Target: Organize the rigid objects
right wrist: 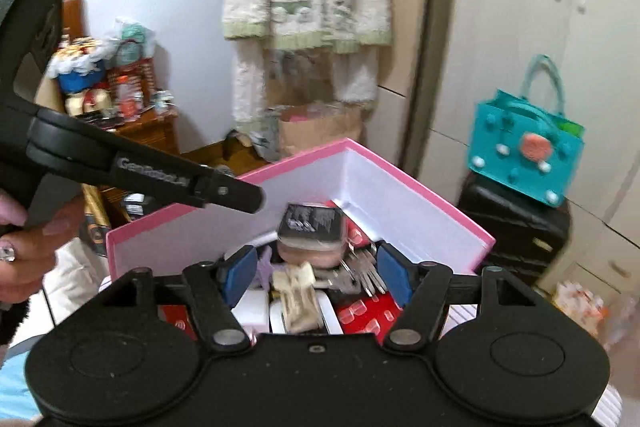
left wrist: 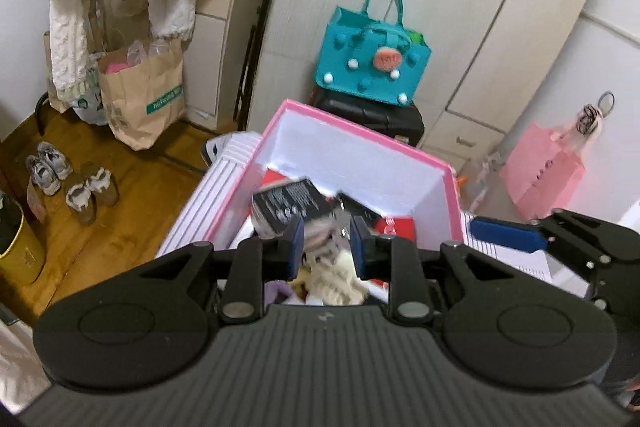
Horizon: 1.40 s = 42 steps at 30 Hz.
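Note:
A pink-rimmed white box [left wrist: 352,151] holds several small things: a black packet with white print [left wrist: 294,205], red packages [left wrist: 400,227], a cream tassel [left wrist: 336,279] and keys [right wrist: 362,273]. My left gripper [left wrist: 326,241] hangs over the box's near side, jaws partly open, nothing between the pads. My right gripper [right wrist: 316,273] also hangs over the box [right wrist: 404,187], open wide and empty, with the black packet [right wrist: 312,221] just beyond its fingertips. The right gripper's blue finger [left wrist: 508,229] shows at the right in the left wrist view. The left gripper's arm [right wrist: 160,179] crosses the right wrist view.
The box sits on a white slatted crate [left wrist: 216,187]. A teal bag [left wrist: 372,63] rests on a black suitcase [left wrist: 376,119] by the wardrobe. A paper bag [left wrist: 142,91], shoes [left wrist: 72,179], a yellow bin [left wrist: 16,247] and a pink bag [left wrist: 544,175] stand around.

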Available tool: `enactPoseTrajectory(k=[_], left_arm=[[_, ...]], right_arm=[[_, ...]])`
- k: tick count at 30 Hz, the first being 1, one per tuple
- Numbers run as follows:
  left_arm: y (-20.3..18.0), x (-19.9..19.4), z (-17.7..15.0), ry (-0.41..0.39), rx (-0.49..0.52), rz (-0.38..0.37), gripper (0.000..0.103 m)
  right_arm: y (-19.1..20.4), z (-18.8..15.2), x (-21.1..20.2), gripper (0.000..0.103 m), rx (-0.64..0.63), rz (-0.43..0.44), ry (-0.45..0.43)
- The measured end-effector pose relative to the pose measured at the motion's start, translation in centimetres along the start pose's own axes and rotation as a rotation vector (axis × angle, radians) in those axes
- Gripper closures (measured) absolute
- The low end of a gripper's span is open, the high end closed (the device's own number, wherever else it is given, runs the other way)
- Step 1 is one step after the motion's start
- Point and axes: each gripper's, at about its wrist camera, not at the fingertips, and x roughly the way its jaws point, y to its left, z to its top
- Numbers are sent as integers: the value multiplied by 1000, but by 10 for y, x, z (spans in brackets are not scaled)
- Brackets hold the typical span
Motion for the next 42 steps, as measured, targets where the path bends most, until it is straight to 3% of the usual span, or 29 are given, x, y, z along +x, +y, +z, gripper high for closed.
enactPoseTrajectory(k=[2,5,7,9,13,15,18,23,28,33,38,41,42], left_arm=[[-7,-10,-5,5,37,16,79],[-16,-28,-14,15,73,7,79],[-22,-42,-21,11,107,-2,74],[-27,-52,-27,23,134,-11,71],[-35,-74,-37,44,173,-30,65],[-40,-85,-43,22,209,-20,60],[-48,-103,-56,-18,256,-10,55],[-53,-122,-84,-63,296,-25,50],[-58,-135,-112,-130,325,-13,44],[-64,-146,-129,-203,344,15,36],[-64,-150,-140,-211,338,12,29],[-65,-149,-144,-197,338,7,20],[-66,-148,-146,-197,345,4,12]], right_arm=[[4,-4,-10,31,22,-53,29],[5,-11,-28,22,59,-84,39],[4,-15,-38,22,107,-79,68],[4,-20,-48,13,143,-88,93],[11,-27,-67,12,179,-180,176],[18,-33,-85,12,168,-187,124],[32,-49,-124,12,217,-196,-53],[63,-76,-164,12,210,-194,-148],[78,-101,-164,12,225,-326,-151],[84,-116,-169,12,296,-379,-143],[92,-129,-179,12,311,-426,-151],[90,-132,-183,12,343,-425,-165],[89,-133,-184,12,357,-419,-175]])
